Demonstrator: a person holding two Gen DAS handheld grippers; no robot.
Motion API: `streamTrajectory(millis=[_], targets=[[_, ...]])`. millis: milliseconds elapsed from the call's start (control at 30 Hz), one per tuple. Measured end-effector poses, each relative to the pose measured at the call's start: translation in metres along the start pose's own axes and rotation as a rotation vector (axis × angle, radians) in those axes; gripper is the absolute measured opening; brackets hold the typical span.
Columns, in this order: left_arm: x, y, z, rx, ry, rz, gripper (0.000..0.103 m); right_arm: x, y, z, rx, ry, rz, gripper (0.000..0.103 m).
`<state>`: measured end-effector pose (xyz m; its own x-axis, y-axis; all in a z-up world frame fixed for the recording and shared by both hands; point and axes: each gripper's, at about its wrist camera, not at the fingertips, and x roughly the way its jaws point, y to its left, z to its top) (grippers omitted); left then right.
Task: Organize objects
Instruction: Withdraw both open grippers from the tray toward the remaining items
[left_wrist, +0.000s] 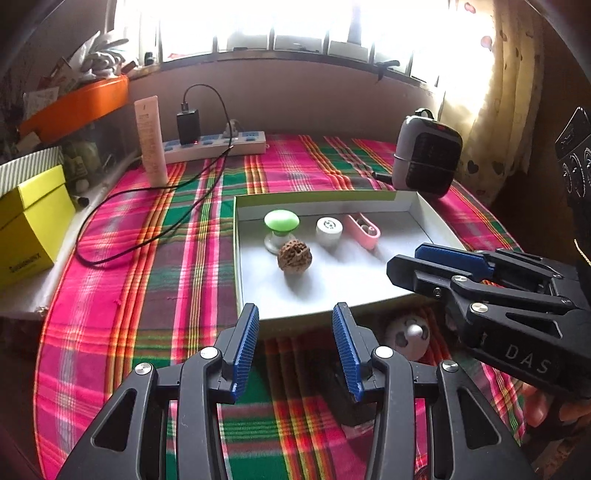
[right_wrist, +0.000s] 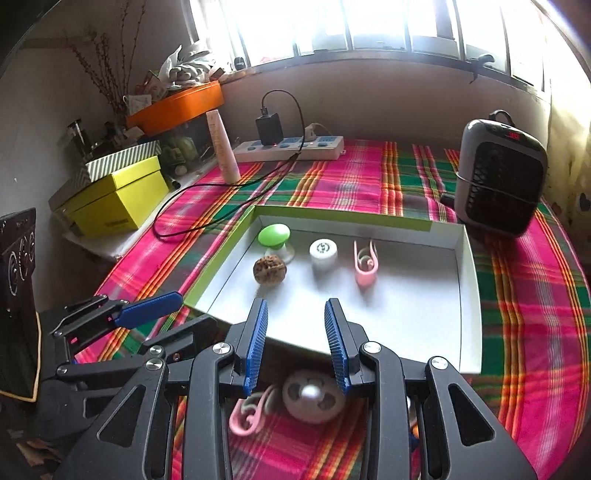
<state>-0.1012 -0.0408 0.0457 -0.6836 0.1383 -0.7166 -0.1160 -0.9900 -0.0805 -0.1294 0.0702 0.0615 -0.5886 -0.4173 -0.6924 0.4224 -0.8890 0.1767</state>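
A shallow white box lid (left_wrist: 436, 218) (right_wrist: 469, 295) lies on the plaid cloth. In it lie a green mushroom-shaped piece (left_wrist: 281, 221) (right_wrist: 273, 235), a brown walnut (left_wrist: 294, 255) (right_wrist: 269, 270), a white round cap (left_wrist: 328, 229) (right_wrist: 323, 252) and a pink clip (left_wrist: 364, 229) (right_wrist: 365, 264). My left gripper (left_wrist: 295, 325) is open and empty, just short of the lid's near edge. My right gripper (right_wrist: 297, 321) is open and empty above a white round fan-like piece (right_wrist: 314, 400) (left_wrist: 408, 336) and a second pink clip (right_wrist: 249, 411) on the cloth.
A small heater (left_wrist: 428, 155) (right_wrist: 498, 177) stands behind the lid at right. A power strip with charger and cable (left_wrist: 214, 142) (right_wrist: 291, 146), a tall tube (left_wrist: 151, 140) (right_wrist: 223, 147) and a yellow box (left_wrist: 29, 221) (right_wrist: 118, 201) are at back left.
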Motion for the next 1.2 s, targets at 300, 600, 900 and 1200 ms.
streamTrajectory(millis=[300,600,900,1200], targets=[[-0.007,-0.003,-0.014,-0.005,0.011,-0.015,0.04,-0.011,0.004,-0.02,-0.028,-0.005,-0.025,0.033],[-0.006,-0.005,-0.028,-0.02,0.047,-0.034,0.041,-0.026,-0.002,-0.038,-0.014,-0.016,-0.058,0.033],[-0.003,-0.004,-0.039,-0.042,0.083,-0.054,0.041,-0.039,-0.02,-0.058,0.017,-0.009,-0.107,0.044],[0.001,-0.012,-0.044,-0.041,0.115,-0.106,0.045,-0.043,-0.041,-0.073,0.055,0.005,-0.153,0.044]])
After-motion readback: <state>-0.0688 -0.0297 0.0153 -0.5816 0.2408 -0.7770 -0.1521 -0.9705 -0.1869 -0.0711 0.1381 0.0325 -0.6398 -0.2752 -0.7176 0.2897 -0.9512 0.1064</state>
